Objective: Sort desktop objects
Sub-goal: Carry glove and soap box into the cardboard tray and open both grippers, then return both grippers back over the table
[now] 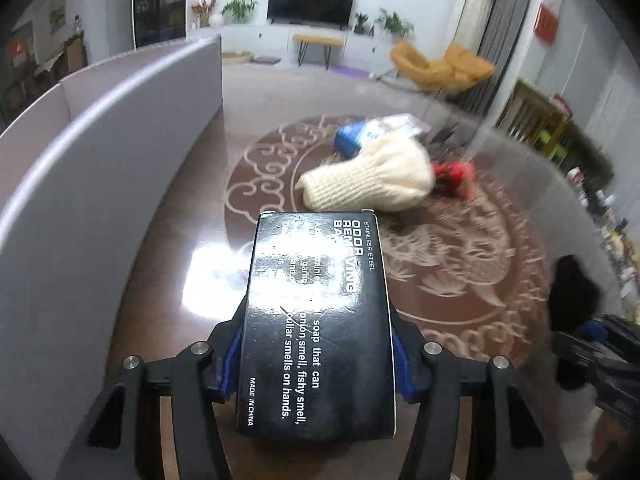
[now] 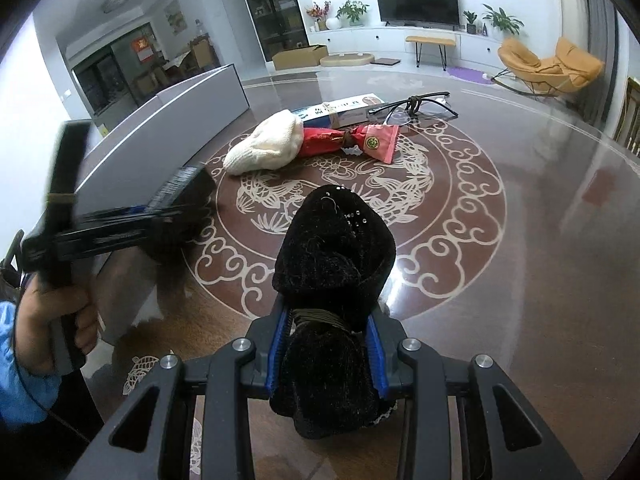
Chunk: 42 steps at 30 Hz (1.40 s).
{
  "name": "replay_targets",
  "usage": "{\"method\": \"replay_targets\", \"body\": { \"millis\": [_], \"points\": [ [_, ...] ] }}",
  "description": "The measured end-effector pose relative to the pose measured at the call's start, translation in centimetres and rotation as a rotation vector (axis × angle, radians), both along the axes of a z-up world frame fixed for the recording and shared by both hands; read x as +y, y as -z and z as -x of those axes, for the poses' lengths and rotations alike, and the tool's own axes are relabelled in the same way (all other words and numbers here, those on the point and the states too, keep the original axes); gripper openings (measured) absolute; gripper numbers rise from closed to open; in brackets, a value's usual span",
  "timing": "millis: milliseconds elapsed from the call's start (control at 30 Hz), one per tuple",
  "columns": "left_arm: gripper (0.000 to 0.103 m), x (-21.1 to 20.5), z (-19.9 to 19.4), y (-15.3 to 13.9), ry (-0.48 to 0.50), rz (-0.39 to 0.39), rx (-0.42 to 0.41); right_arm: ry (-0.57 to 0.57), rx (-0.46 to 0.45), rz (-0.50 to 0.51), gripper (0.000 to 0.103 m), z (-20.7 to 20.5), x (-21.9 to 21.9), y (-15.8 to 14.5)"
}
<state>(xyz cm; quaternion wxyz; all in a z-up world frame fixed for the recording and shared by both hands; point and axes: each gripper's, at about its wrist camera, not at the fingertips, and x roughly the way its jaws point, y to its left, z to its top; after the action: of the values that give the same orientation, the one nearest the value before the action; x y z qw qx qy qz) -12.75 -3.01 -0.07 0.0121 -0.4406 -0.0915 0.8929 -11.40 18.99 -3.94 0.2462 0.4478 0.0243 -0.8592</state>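
- The left gripper (image 1: 318, 354) is clamped on a black box (image 1: 318, 320) (printed "odor removing"), held above the table (image 1: 180, 240).
- The right gripper (image 2: 328, 354) grips a black velvet bundle (image 2: 334, 272).
- At 12 o'clock on the table lie a cream knit hat (image 2: 266, 146), red candy wrapper (image 2: 348, 140) and glasses (image 2: 416, 106).
- A grey bin (image 1: 100, 140) stands at 10 o'clock.
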Motion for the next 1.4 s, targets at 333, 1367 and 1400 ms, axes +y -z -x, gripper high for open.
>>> {"method": "replay_targets", "body": {
  "millis": [333,1367,1400],
  "points": [
    [0.058,-8.4,-7.7,-11.3,-0.048,-0.145,0.181,-0.134,0.093,0.151,0.035,0.1,-10.8,-7.4],
    [0.092,-10.1,-13.2,-12.3,0.011,-0.057,0.209,-0.055,0.286,-0.01,0.099,-1.7,-19.0,-4.4],
    [0.095,-7.9,-13.0,-12.5,0.064,-0.08,0.214,-0.01,0.261,-0.058,0.099,-1.7,-16.6,-3.1]
  ]
}}
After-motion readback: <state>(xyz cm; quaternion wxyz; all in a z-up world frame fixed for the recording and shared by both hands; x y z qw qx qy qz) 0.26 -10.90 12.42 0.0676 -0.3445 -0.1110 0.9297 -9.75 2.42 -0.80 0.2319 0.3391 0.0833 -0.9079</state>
